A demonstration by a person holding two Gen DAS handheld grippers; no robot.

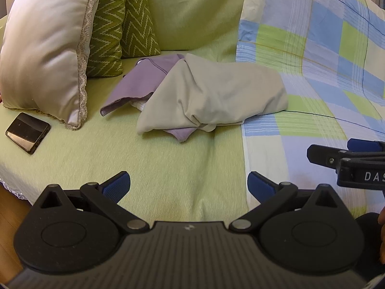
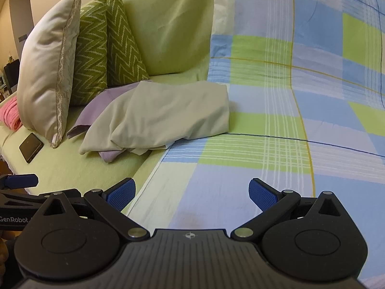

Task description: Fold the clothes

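A crumpled beige garment (image 1: 211, 94) (image 2: 166, 118) lies on the sofa seat, partly on top of a lilac garment (image 1: 142, 79) (image 2: 96, 110). A lilac corner (image 1: 179, 133) pokes out under its front edge. My left gripper (image 1: 189, 185) hovers open over the green seat, well in front of the pile, nothing between its blue pads. My right gripper (image 2: 192, 193) is open too, over the checked blanket, right of the pile. From the left wrist view the right gripper's fingers (image 1: 346, 154) show at the right edge.
A satin cushion (image 1: 45, 45) and two green zigzag cushions (image 1: 120, 24) lean at the back left. A black phone (image 1: 27, 132) lies on the green cover (image 1: 168, 168). A checked blanket (image 2: 300, 96) drapes the right side. Something pink (image 2: 9, 115) sits far left.
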